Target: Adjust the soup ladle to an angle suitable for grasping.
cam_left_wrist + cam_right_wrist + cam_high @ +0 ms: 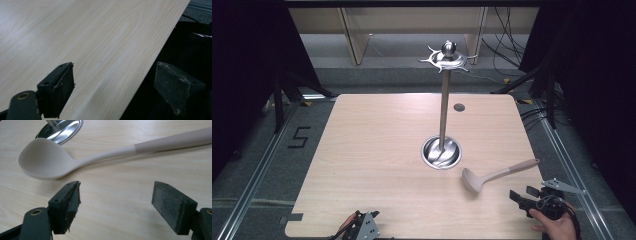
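High view: a smooth beige silicone ladle lies on the pale woodgrain worktop beside a polished steel stand (round base). Right tongs gape wide near the ladle's bowl; left tongs are wide too, straddling the worktop's edge.

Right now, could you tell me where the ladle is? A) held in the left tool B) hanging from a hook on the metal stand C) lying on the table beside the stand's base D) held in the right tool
C: the ladle lies flat on the table just right of the stand's base, ahead of the open right tool.
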Demonstrator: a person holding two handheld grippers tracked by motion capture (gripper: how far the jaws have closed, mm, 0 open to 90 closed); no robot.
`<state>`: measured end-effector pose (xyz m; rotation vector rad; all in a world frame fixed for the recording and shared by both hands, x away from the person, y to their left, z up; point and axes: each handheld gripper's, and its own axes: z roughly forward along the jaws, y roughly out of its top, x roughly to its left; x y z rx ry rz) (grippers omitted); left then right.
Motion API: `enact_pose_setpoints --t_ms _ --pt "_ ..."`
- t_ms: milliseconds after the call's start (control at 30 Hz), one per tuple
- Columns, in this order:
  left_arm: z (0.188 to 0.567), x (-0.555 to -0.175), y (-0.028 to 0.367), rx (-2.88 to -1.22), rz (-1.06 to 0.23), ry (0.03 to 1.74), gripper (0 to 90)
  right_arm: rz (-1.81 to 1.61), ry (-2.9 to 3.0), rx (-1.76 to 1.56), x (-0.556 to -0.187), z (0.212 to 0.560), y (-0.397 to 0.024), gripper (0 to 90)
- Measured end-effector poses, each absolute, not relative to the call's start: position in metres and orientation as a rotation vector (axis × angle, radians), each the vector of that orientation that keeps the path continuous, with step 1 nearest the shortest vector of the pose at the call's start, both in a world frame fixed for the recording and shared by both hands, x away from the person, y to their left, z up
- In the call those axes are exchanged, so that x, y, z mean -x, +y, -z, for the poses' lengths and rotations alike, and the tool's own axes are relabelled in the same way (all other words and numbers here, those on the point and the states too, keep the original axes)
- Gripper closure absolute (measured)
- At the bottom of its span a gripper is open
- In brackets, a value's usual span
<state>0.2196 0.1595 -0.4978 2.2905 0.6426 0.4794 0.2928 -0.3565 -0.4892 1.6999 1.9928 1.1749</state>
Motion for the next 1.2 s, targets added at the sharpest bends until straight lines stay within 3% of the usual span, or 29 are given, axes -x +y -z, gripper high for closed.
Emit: enact_pose_setpoints --t_ms 467,867,967,1200 --pt "0.498 -0.22 0.159 -2.288 -0.483 0.643 15.5 -1.112 1.976 -1.746 -0.309 0.48 -0.354 24.8" --pt "0.499 -0.219 0.159 -2.271 -0.458 0.655 15.5 -1.022 2.007 -1.74 -0.355 0.472 -0.345 21.6" --pt "0.5 -0.219 0.159 -2.261 -0.463 0.654 15.5 -0.998 1.963 -1.952 -0.361 0.469 -0.333 21.6" --pt "0.498 -0.218 0.159 -2.261 -0.469 0.649 15.5 -0.869 1.991 -2.006 -0.376 0.464 -0.327 22.8"
